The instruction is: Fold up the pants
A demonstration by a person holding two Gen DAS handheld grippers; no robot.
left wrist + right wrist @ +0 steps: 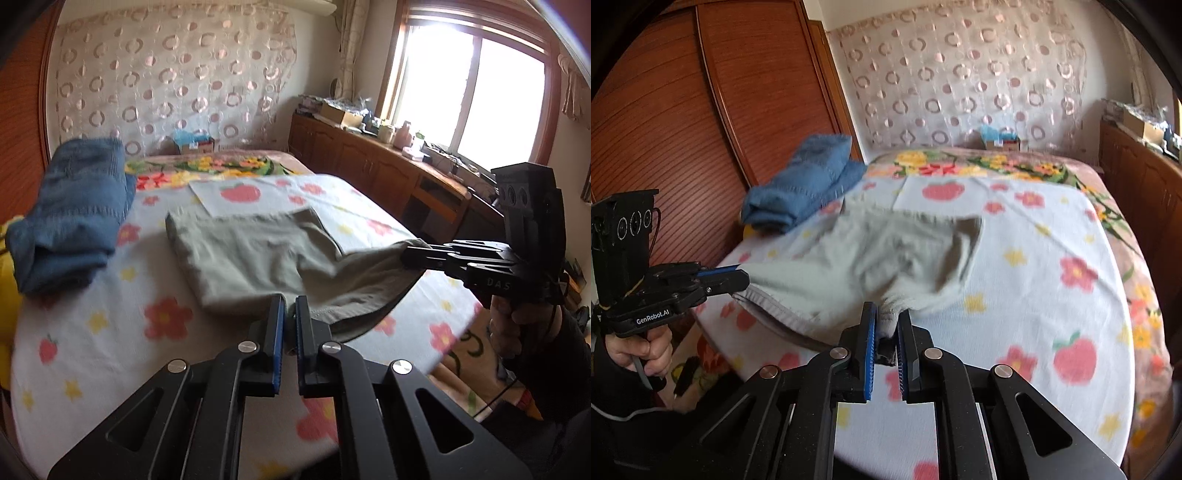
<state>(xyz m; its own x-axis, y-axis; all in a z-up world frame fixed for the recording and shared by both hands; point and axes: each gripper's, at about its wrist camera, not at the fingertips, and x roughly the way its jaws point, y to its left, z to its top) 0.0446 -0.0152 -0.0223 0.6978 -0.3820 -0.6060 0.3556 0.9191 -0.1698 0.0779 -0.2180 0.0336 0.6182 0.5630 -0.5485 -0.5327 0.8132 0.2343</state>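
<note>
**Both tools clamped on the grey-green pants over the flowered bed**

The left tool [290, 306] has its two blue-padded fingers drawn close together on the near edge of the pants [251, 254], with the cloth's hem pinched between them. The right tool [886, 317] is likewise closed on a bunched bit of the same garment, and a wad of fabric shows between its pads.

From the left tool's own view, the pants spread out directly ahead of its fingertips, lying partly folded on the bed [92, 332]. Off to its right, the right tool [410, 256] grips another corner, and the cloth sags in a curve between the two clamping points, lifted off the blanket there.

From the right tool's view, the pants [886, 258] reach forward and to the left of its tips, blurred in the picture. The left tool [738, 278] sits far to its left, pinching the waistband-like edge, which hangs slack between the two. The hand [642, 349] holding that tool shows beneath it.

Beyond the left tool and to its left, a folded pile of blue jeans [74, 218] rests on the bed, apart from the pants. Ahead of both tools, past the pants, a rectangular flowered cloth [236, 195] lies flat on the blanket.
</note>
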